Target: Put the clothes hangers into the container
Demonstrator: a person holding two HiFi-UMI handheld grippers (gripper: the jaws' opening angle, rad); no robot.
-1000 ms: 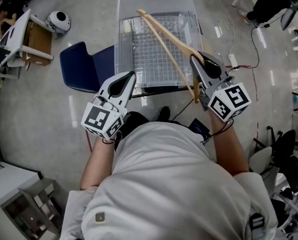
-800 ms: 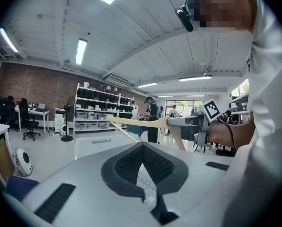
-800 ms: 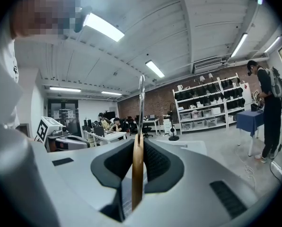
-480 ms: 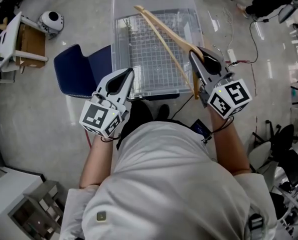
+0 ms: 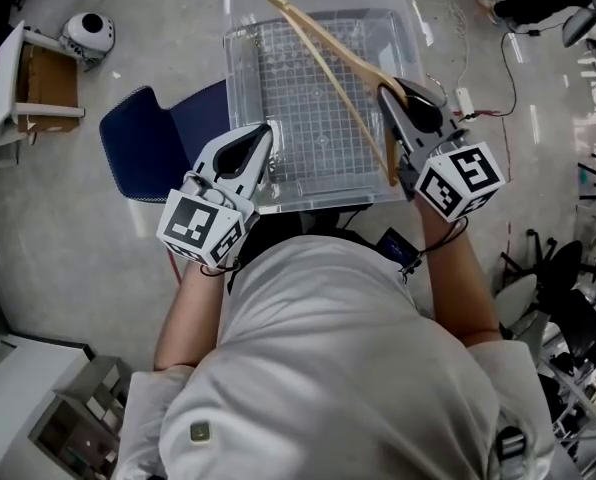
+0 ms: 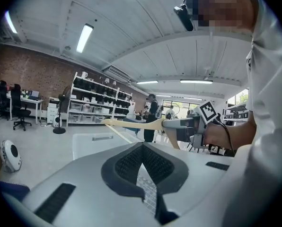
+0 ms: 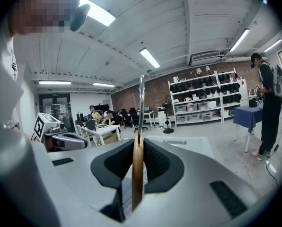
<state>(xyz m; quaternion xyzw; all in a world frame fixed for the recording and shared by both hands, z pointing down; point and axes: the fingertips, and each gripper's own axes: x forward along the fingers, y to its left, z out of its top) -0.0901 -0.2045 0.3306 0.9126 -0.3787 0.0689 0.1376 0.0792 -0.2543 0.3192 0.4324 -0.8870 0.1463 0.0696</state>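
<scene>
Filling the far middle of the head view, the clear container [image 5: 240,88] stands open, its gridded floor bare, with a blue chair [image 5: 138,153] just to its left. A wooden hanger [image 5: 328,53] hangs above the opening and slants from the far left rim toward the near right corner, so no part of it is inside yet. The right gripper [image 5: 406,103] pinches it at the near right, close to where the two arms meet, with the wood standing edge-on between the pads. The left gripper [image 5: 258,140] waits at the near left edge with its jaws pressed together on nothing. To do this step well, I would bring the right gripper in over the middle before letting go. The far tip reaches close to the far rim, so the hanger probably needs to be turned to lie along the length and tipped down to clear the walls. A low release should keep it from bouncing out.
</scene>
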